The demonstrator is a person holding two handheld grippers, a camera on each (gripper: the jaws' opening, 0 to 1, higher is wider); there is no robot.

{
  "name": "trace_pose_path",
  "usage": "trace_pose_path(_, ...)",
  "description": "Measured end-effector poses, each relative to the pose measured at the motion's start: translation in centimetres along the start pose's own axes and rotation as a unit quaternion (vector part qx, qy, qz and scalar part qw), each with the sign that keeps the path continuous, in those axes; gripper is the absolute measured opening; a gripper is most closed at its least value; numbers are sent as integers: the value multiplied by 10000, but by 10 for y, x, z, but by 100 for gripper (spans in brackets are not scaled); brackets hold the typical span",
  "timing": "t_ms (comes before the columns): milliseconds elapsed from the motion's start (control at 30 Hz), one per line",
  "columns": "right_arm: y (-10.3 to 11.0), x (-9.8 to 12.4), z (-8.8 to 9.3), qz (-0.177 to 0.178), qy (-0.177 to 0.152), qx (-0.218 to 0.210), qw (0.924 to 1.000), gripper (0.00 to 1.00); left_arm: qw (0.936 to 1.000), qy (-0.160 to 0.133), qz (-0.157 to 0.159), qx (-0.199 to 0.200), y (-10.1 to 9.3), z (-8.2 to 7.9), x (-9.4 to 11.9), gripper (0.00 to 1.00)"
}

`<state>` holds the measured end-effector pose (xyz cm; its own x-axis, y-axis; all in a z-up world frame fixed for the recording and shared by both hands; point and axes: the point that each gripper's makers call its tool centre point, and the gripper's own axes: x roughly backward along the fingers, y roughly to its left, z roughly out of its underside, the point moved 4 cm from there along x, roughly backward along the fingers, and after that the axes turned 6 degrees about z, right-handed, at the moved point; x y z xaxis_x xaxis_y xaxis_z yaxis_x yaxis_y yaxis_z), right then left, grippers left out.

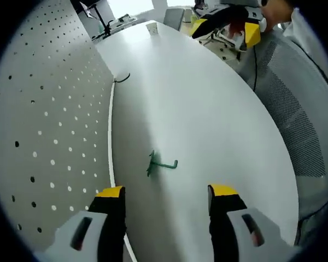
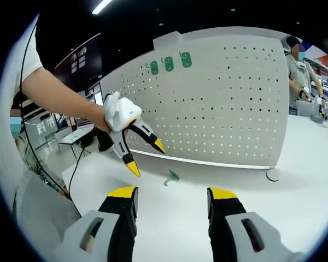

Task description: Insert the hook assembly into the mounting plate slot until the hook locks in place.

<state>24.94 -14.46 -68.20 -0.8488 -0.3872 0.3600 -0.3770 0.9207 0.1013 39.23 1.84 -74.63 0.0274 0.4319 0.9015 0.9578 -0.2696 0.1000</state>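
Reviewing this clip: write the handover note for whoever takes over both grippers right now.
Left gripper: open, empty, held above the table just short of the green hook.
Right gripper: open, empty, further back from the hook.
The green hook lies loose on the white table, near the foot of the pegboard.
Three green hooks already hang high on the board.
Done: nothing yet with this hook.
Left: grasp it, bring it to a pegboard slot, push until it locks.
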Motion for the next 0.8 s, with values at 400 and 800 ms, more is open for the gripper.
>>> trace_pose_path(400, 0, 0, 0, -14, -27, -54, 10000, 49, 9987, 185, 298, -378, 12, -12, -20, 61)
trace_pose_path(800, -3, 1, -1, 40, -62, -118, 9999, 49, 9939, 460, 630, -784, 16, -14, -38, 55)
